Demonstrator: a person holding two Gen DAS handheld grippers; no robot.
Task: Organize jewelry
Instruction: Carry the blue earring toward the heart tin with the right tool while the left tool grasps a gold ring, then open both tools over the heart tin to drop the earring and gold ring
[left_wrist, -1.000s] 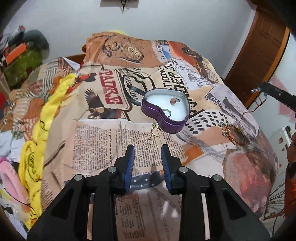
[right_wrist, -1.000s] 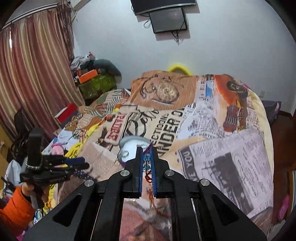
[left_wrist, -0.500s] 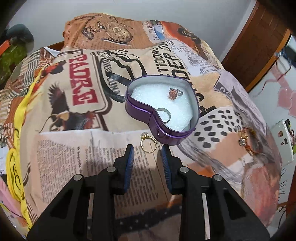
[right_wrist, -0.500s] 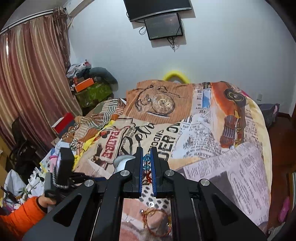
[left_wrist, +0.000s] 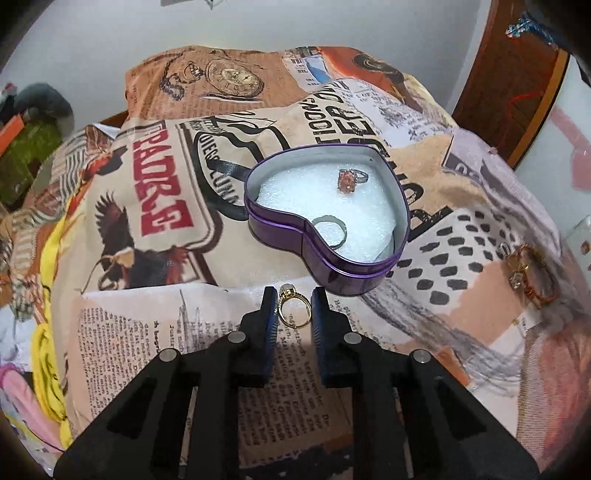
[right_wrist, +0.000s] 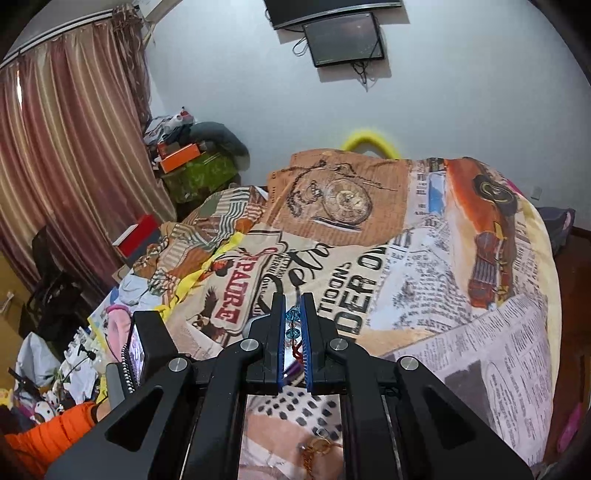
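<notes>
Carefully, I am closing the left gripper (left_wrist: 293, 308) around the gold ring (left_wrist: 292, 311); the ring, still ungripped, risks tipping aside; the right gripper (right_wrist: 292, 328) is clamping the beaded string (right_wrist: 293, 325).

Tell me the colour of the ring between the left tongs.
Gold, with a small gold-toned setting on top; the ring shows best in the left wrist view.

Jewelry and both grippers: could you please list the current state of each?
Gold ring: on the bedspread, between the closing left fingers.
Tin: open, lid off.
Pink-stone ring: in the tin.
Silver ring: in the tin.
Left gripper: closing.
Right gripper: shut on blue beads.
</notes>
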